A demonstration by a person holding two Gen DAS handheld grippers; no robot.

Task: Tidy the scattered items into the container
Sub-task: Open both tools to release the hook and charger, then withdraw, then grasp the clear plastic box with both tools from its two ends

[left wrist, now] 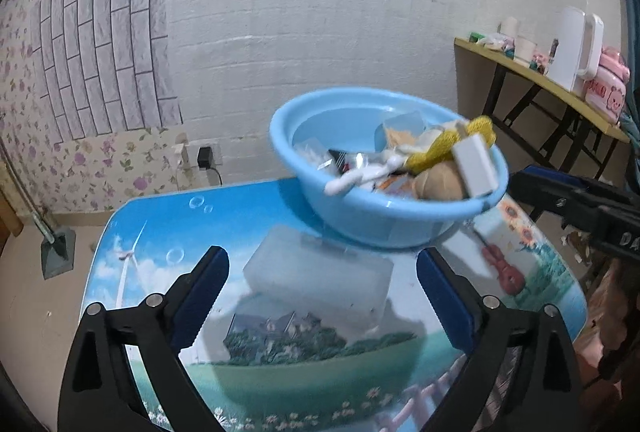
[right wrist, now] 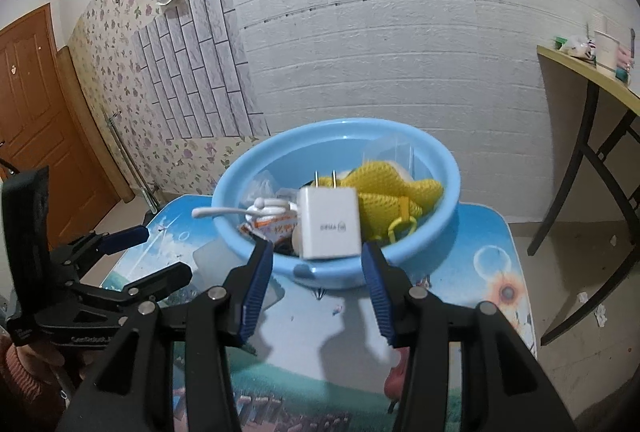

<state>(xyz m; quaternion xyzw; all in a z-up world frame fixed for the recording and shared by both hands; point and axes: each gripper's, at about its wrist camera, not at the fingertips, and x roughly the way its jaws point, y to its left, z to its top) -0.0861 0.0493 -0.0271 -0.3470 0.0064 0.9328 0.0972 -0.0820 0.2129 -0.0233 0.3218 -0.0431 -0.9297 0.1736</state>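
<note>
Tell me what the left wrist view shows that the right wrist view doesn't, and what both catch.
Only the left wrist view shows the whole clear plastic box on the table between the open left claw, plus the white kettle on the side desk. Only the right wrist view shows the wooden door and the charger's two prongs, with the charger just beyond the open right claw. Both show the blue basin holding the charger, a yellow knitted toy and a white cable.

One blue basin point(right wrist: 448, 168) is being seen, holding one white charger point(right wrist: 329, 228), one white cable point(right wrist: 224, 211) and one yellow knitted toy point(right wrist: 394, 196); one translucent box point(left wrist: 320, 276) is being counted beside it.
</note>
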